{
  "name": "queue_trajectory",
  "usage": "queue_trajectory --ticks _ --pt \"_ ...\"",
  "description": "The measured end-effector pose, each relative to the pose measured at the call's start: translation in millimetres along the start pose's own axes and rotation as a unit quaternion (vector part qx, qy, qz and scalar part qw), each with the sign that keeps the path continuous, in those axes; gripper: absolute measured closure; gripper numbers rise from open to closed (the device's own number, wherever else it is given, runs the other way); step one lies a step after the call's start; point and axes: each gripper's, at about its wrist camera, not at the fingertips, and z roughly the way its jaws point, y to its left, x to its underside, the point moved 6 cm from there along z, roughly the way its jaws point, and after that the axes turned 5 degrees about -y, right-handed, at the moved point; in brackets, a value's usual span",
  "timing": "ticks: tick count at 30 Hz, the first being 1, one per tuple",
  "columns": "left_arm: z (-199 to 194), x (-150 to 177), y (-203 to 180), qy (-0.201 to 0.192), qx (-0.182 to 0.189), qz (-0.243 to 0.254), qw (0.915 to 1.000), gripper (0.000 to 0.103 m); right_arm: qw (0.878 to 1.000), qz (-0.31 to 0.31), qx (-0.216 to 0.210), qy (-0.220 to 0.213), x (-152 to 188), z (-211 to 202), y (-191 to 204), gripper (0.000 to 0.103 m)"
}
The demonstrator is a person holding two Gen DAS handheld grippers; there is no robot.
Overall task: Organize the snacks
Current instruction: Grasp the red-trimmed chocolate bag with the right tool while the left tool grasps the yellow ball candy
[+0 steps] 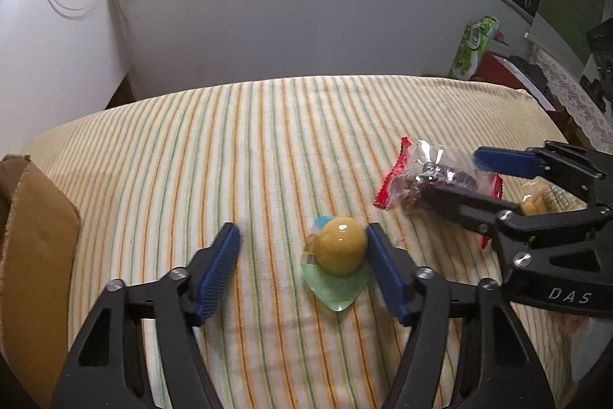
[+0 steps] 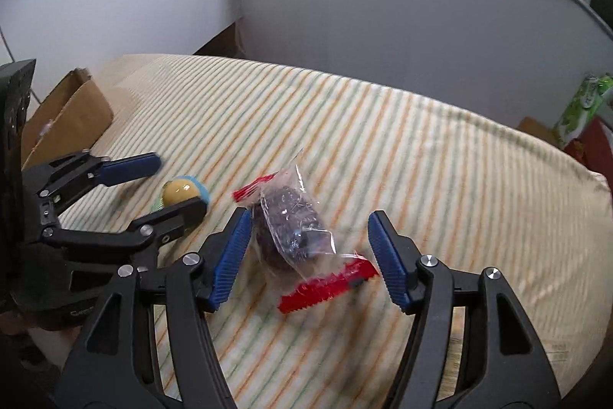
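1. Left gripper (image 1: pixel 302 269) hangs over the striped cloth-covered bed (image 1: pixel 230 148), jaws apart.
2. Between them lies a round yellow jelly cup on green foil (image 1: pixel 339 250), touching the right pad.
3. Right gripper (image 1: pixel 456 181) straddles a clear red-edged snack packet (image 1: pixel 429 175) near the right edge.
4. Brown cardboard box (image 1: pixel 34 255) at the left edge.

Black angular claw (image 1: pixel 302 275) frames, ribbed blue pads (image 1: pixel 218 275), silver screws, white "DAS" lettering

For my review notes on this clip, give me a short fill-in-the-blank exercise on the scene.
1. The yellow jelly cup lies between the pads of the ____ hand-held gripper.
2. The clear snack packet has ____ sealed ends.
3. The snacks lie on a ____ cloth.
4. The box is made of ____.

Missing words: left; red; striped; cardboard
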Motion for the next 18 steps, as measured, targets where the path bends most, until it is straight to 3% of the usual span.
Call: queue_trajectory --ticks 2,4,10,18 --pt "-1.2 0.4 -0.8 -0.003 0.006 0.005 1.0000 0.054 1.000 -0.002 -0.006 -0.002 1.2 0.3 3.6 0.048" --pt "-1.1 -1.0 -4.9 -0.004 0.012 0.012 0.9998 0.073 1.000 -0.005 -0.007 -0.004 1.0 1.1 8.5 0.057" --pt "-3.4 -1.7 -7.6 -0.008 0.021 0.020 0.9996 0.079 1.000 0.014 -0.001 -0.024 5.4 -6.2 8.8 0.063" --pt "-25.9 -6.3 -12.2 -0.040 0.022 0.033 0.9984 0.079 0.997 0.043 0.027 -0.066 22.5 -43.3 6.9 0.063"
